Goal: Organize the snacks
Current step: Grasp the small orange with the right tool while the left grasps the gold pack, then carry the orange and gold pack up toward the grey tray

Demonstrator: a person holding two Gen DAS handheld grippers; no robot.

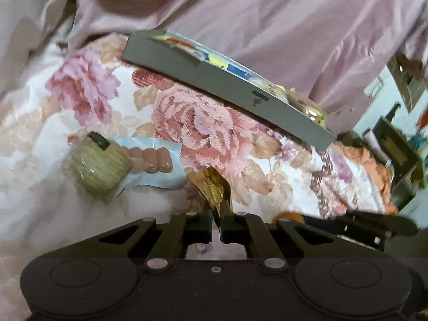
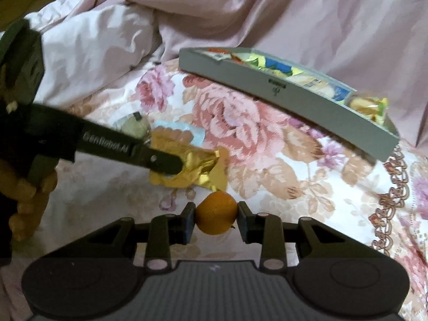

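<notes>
Holding a gold snack wrapper point(image 1: 212, 187) pinched tight in my left tongs point(image 1: 216, 230), I am also squeezing a small orange point(image 2: 216, 216) in my right tongs point(image 2: 216, 218). Both are hanging just over the flowery bed point(image 2: 267, 144). I think I am carrying them to the grey tray point(image 2: 294, 99) next, needing a careful drop.
</notes>
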